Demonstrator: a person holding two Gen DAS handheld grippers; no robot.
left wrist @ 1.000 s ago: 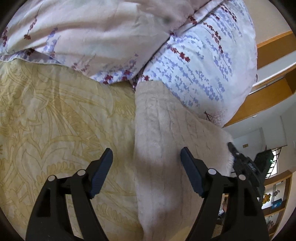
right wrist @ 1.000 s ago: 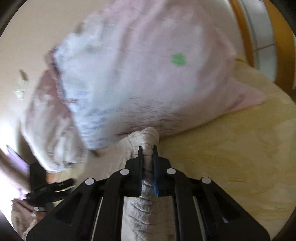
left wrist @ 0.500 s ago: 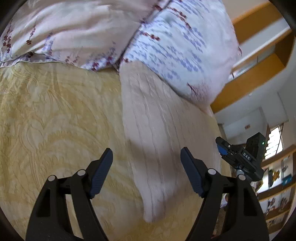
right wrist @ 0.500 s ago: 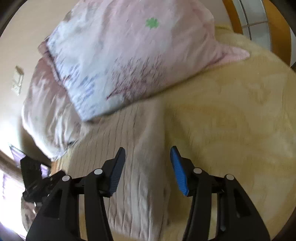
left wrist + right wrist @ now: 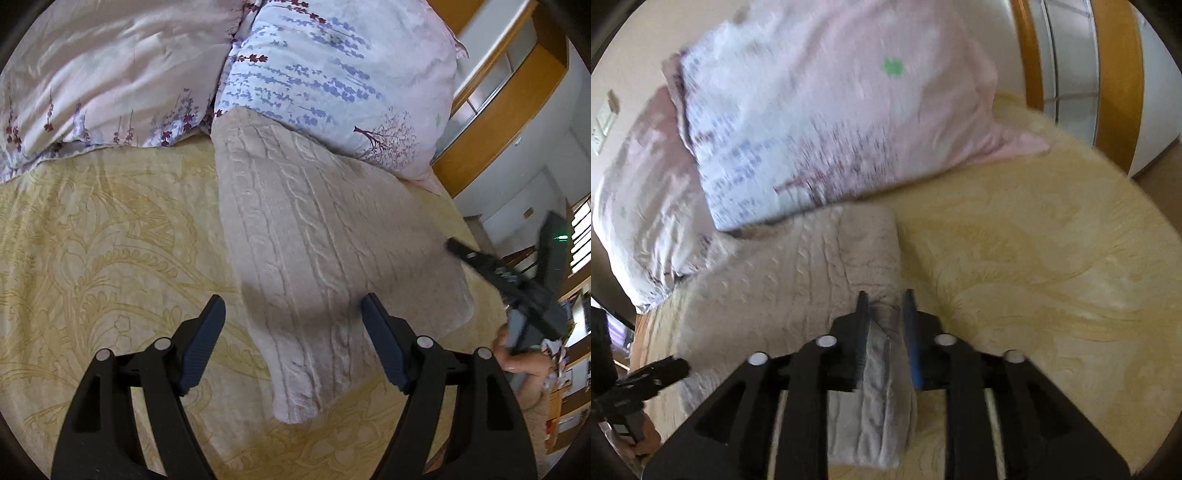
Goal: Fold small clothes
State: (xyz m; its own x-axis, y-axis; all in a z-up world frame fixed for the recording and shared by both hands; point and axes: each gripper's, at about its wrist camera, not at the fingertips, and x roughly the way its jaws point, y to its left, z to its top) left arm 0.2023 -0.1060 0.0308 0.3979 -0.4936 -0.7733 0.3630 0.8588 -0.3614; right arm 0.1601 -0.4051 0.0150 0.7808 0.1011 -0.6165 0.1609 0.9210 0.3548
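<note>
A cream cable-knit sweater point(image 5: 314, 236) lies folded on the yellow patterned bedspread point(image 5: 92, 240), its far end against the pillows. My left gripper point(image 5: 291, 325) is open and empty, its fingers straddling the sweater's near end just above it. In the right wrist view my right gripper point(image 5: 886, 314) is nearly shut around a raised fold at the sweater's point(image 5: 798, 273) right edge, with knit fabric between the jaws. The right gripper's body point(image 5: 517, 284) shows at the right of the left wrist view.
A white floral pillow point(image 5: 332, 81) and a pinkish floral pillow point(image 5: 110, 74) lie at the head of the bed. A wooden bed frame point(image 5: 498, 110) stands behind them. The bedspread point(image 5: 1052, 258) stretches to the right of the sweater.
My right gripper let go of the sweater, opened, then came down and closed on its right edge. My left gripper stayed open and drew back, showing more of the sweater.
</note>
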